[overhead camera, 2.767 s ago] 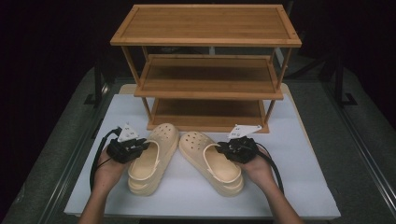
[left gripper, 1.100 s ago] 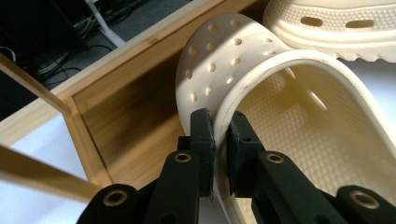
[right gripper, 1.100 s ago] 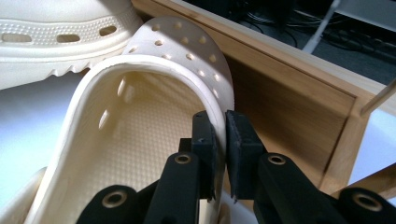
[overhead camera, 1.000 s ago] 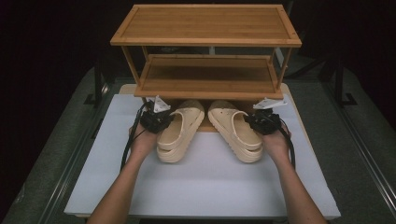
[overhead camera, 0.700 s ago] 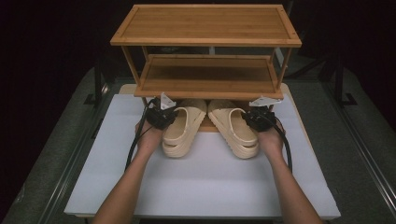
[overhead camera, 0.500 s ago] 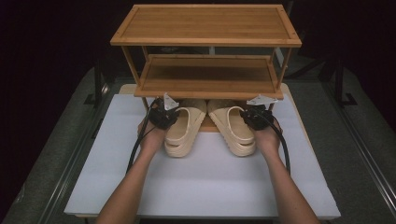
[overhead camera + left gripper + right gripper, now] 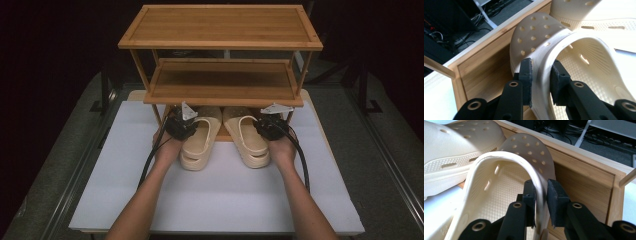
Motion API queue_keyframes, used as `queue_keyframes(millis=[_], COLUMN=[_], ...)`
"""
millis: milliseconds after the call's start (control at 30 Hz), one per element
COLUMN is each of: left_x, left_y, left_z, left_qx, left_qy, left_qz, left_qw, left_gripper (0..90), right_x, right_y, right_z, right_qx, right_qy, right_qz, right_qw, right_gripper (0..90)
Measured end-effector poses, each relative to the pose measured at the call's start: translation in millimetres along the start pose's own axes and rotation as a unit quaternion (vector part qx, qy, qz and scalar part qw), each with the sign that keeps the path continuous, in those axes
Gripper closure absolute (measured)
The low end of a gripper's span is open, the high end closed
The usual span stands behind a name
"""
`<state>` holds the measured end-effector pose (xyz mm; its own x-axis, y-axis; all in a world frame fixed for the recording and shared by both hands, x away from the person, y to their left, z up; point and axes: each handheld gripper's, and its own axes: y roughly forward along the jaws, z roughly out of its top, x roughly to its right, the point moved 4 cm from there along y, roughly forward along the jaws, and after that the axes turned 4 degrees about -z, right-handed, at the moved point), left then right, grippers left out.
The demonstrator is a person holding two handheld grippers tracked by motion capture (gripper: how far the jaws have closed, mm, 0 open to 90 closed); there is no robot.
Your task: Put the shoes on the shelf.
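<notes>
As we pushed toward twelve o'clock, both clogs slid toes-first onto the rack's (image 7: 222, 95) bottom shelf. The left gripper (image 7: 181, 126) pinched the left clog (image 7: 197, 145), the right gripper (image 7: 270, 127) the right clog (image 7: 247, 140). Shelving seemed nearly finished.

In the high view, the middle shelf (image 7: 225, 80) conceals the toes of both clogs. In the left claw view, the left clog (image 7: 579, 65) is cut off at the frame's bottom edge.

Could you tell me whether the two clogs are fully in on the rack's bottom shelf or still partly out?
Partly out: left clog and right clog have toes under the middle shelf, heels over the white mat.
</notes>
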<state>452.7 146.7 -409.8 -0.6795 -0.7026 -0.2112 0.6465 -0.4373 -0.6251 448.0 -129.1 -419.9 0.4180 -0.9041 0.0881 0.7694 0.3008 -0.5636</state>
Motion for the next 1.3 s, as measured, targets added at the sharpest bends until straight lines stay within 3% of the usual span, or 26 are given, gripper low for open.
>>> queue_keyframes(millis=[200,300,467,667,800,1000,1100,1300], left_x=[-5.9,-9.9,-13.8,-11.6,-8.7,0.9,3.8,8.6], left_y=[-6.6,-17.6,-38.5,-59.2,-70.1,-81.4,-83.8,-79.0], left_z=[-4.0,-5.6,-8.0,-19.2,-31.4,-55.1,-67.9,-90.6], left_qx=[0.001,0.010,0.024,0.023,0.022,0.024,0.016,0.004], left_qy=[-0.031,-0.033,-0.062,-0.061,-0.055,-0.051,-0.051,-0.058], left_qz=[-0.034,-0.046,-0.103,-0.146,-0.148,-0.145,-0.148,-0.157], left_qw=[0.9990,0.9983,0.9925,0.9871,0.9872,0.9879,0.9875,0.9859], left_gripper=[53.7,43.7,32.1,18.5,14.9,8.3,2.2,2.0], right_x=[2.2,5.2,11.4,16.5,17.8,16.6,15.0,11.8], right_y=[-7.5,-15.8,-35.4,-56.0,-65.9,-79.3,-84.6,-81.9], right_z=[1.3,1.4,1.8,-5.7,-15.5,-35.4,-45.4,-67.7], right_qx=[0.002,-0.003,-0.007,-0.008,-0.017,-0.022,-0.024,-0.034], right_qy=[0.018,0.032,0.037,0.026,0.015,0.008,0.007,0.005], right_qz=[0.021,0.041,0.069,0.089,0.101,0.108,0.117,0.136], right_qw=[0.9996,0.9987,0.9969,0.9957,0.9946,0.9939,0.9928,0.9901], right_gripper=[52.5,46.3,35.2,21.4,14.3,12.6,12.3,9.9])
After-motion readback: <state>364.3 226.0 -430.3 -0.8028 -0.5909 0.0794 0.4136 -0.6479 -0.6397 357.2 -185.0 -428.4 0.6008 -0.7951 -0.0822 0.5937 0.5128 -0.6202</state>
